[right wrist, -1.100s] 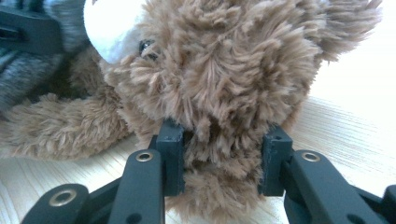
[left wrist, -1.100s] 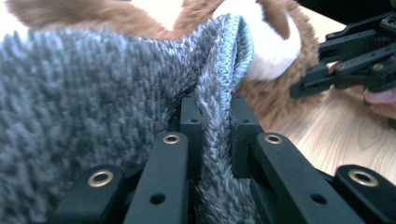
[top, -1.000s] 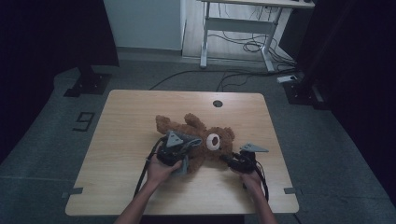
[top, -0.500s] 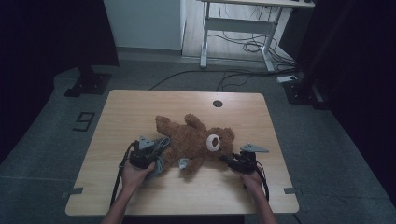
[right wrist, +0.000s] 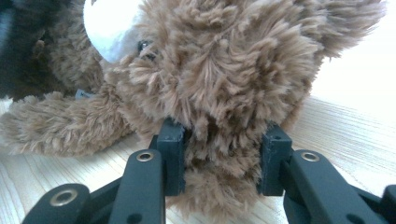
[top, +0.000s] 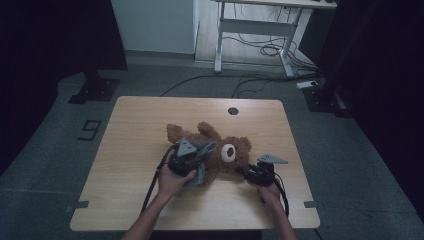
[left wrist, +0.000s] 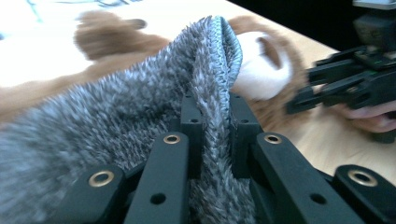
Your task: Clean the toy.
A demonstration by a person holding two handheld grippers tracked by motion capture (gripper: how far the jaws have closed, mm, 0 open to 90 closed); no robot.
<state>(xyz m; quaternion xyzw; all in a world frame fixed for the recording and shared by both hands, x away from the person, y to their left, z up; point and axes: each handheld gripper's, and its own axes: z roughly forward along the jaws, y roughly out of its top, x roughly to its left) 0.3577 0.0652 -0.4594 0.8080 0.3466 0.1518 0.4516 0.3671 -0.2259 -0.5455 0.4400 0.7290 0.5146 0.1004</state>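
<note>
A: Where is everything sitting right now?

B: The bear is lying on its back on the tabletop, near the middle, head toward the person's right. The right gripper is pinching a tuft of the head's fur; in the right gripper view its fingers are closed on brown plush just below the face.

A: And the other hand?

B: The left gripper is clamping a grey fuzzy garment. In the left gripper view the ribbed hem is running up between the fingers, which are pressed tight on it. The garment is hovering over the bear's body, beside the white muzzle.

A: So it looks like dressing the bear. What would make that go well?

B: I'm judging the right hand is acting as the anchor, so it should be holding the head steady and low against the tabletop while the left does the travelling. The left should be leading with the hem, keeping the opening spread rather than bunched, and sliding it toward the head or a limb along the bear's length.

A: Any risk?

B: The plush is soft, so a pull across the body is likely dragging the whole bear. The grip on fur alone may be slipping too; a deeper bite would be safer.
</note>
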